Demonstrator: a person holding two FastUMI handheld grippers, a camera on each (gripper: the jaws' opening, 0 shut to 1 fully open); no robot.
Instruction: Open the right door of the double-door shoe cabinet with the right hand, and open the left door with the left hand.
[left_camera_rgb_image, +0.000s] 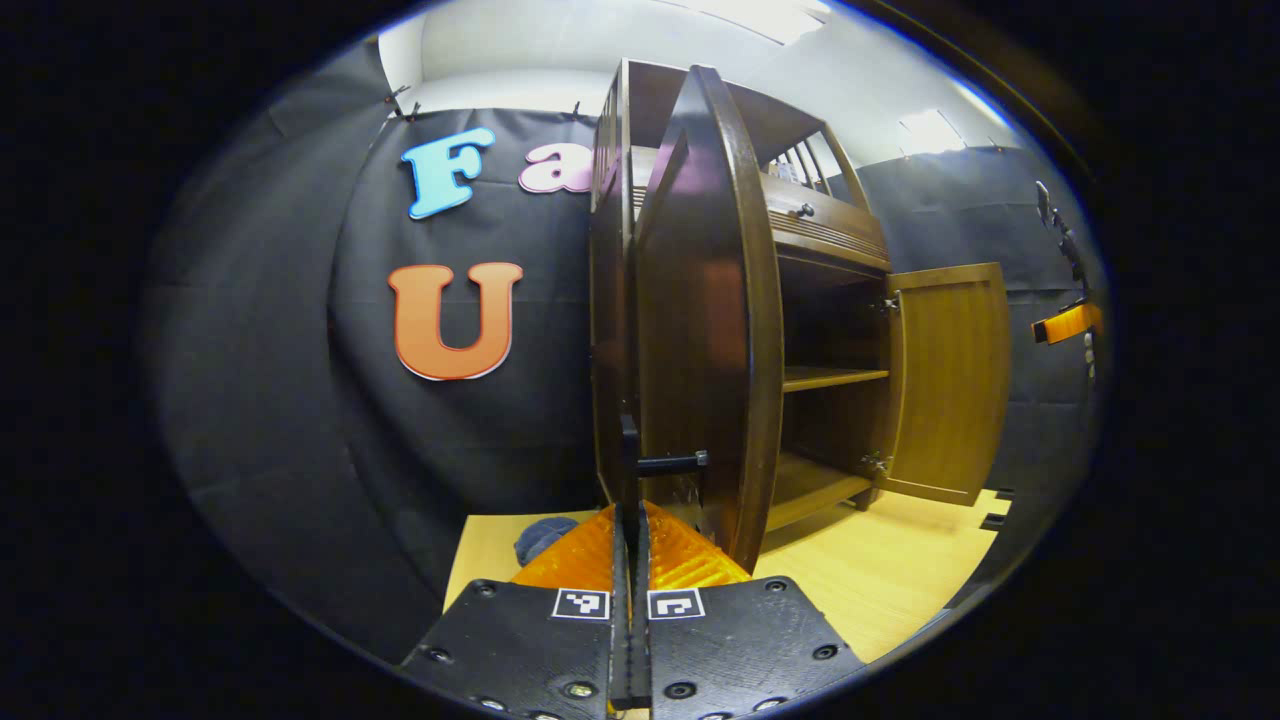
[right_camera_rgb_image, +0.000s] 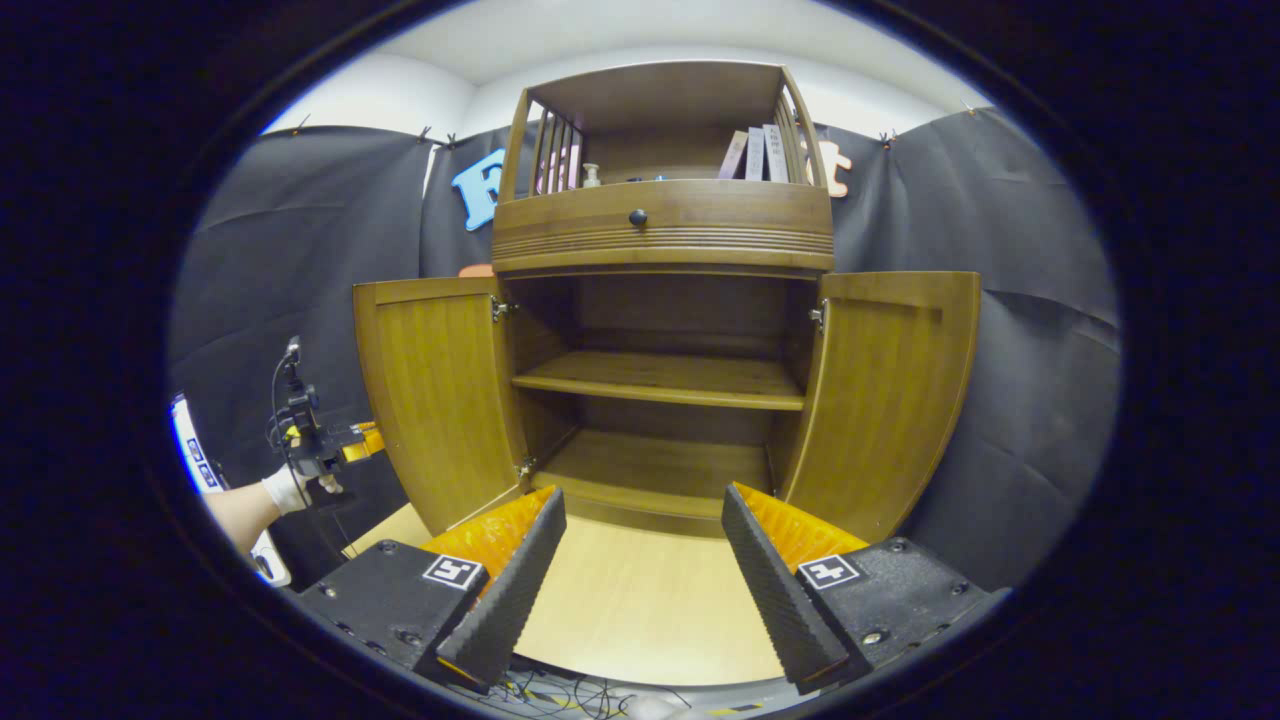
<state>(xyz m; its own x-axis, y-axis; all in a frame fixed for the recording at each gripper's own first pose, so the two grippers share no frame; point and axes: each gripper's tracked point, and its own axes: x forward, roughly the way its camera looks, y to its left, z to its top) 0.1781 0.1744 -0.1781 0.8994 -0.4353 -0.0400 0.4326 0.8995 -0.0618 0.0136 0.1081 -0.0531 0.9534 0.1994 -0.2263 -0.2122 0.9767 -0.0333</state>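
Observation:
The dark wooden shoe cabinet (right_camera_rgb_image: 665, 230) stands with both doors swung out. In the left gripper view the left door (left_camera_rgb_image: 710, 320) is seen edge-on, close up. My left gripper (left_camera_rgb_image: 630, 510) is shut on that door's dark bar handle (left_camera_rgb_image: 628, 445), which sticks up from between the fingers. The right door (left_camera_rgb_image: 950, 380) stands open farther off. In the right gripper view the left door (right_camera_rgb_image: 430, 400) and right door (right_camera_rgb_image: 890, 400) flank the bare shelves (right_camera_rgb_image: 660, 380). My right gripper (right_camera_rgb_image: 640, 590) is open in front of the cabinet, holding nothing. A hand holds the left gripper (right_camera_rgb_image: 335, 445) at the left door's outer edge.
The cabinet stands on a light wooden board (right_camera_rgb_image: 640, 620). Above the doors is a drawer with a round knob (right_camera_rgb_image: 637, 216) and a top shelf with books (right_camera_rgb_image: 755, 152). A blue-grey cloth (left_camera_rgb_image: 540, 535) lies on the board by the cabinet's side. Cables (right_camera_rgb_image: 580, 690) lie at the near edge.

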